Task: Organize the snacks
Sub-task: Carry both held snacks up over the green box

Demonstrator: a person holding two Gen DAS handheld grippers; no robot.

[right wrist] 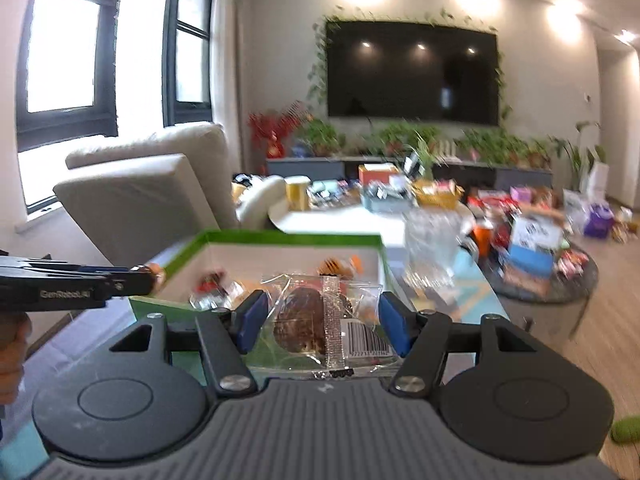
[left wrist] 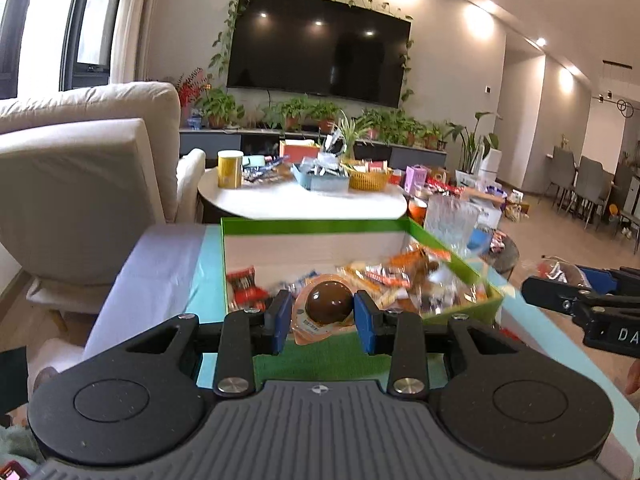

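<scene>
Two tongs [left wrist: 322, 318] [right wrist: 320, 322], each gripping snacks

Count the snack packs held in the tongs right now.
2. A brown egg pack sits in the left tongs; a clear-wrapped pastry in the right tongs, both near the green box.

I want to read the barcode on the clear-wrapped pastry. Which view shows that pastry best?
The right wrist view: the pastry sits close, between the right gripper's pads, barcode facing the camera. The left wrist view shows only a blurred glimpse of clear wrapper at that gripper.
</scene>
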